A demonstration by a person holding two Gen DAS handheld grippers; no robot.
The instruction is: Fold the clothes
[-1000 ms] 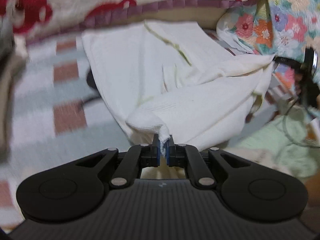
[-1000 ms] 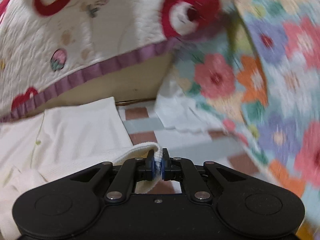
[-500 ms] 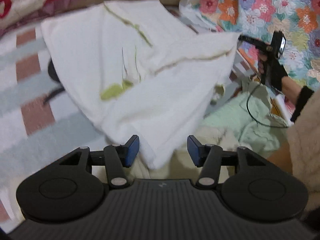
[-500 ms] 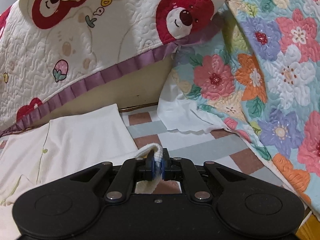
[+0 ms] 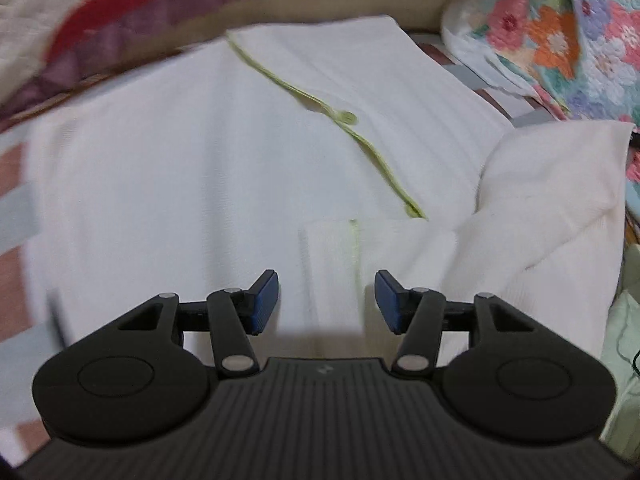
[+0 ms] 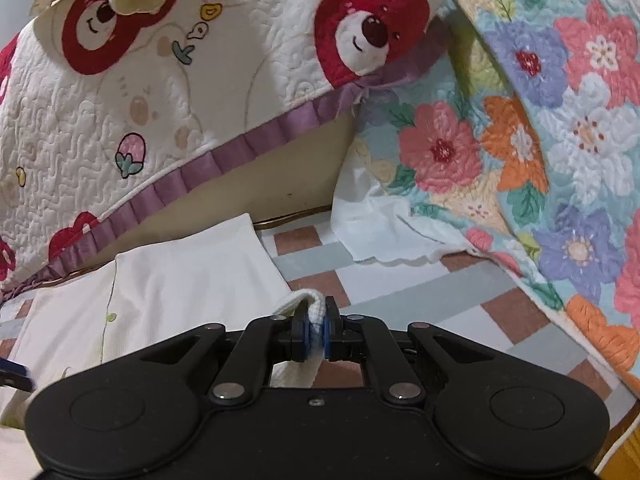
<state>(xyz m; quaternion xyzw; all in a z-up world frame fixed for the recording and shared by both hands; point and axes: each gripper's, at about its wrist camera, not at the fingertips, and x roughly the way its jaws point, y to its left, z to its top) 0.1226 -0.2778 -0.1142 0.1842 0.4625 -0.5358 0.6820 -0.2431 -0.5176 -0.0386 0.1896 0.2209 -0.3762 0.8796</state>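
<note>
Left claw (image 5: 327,300) is spread wide over the white shirt (image 5: 208,168), gripping nothing. Right claw (image 6: 316,334) is clamped on a shirt edge, floral quilt (image 6: 552,128) at 2 o'clock.

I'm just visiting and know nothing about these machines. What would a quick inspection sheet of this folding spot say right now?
Surface: checked mat, pink, grey and white squares.
Job's things: white garment with green trim, spread flat, one part folded over.
Clutter: pale green cloth at the right edge.
Grippers: left gripper open above the garment; right gripper shut on a thick garment edge.
Cables: nothing clearly seen.
Surroundings: bear quilt, floral quilt.
</note>
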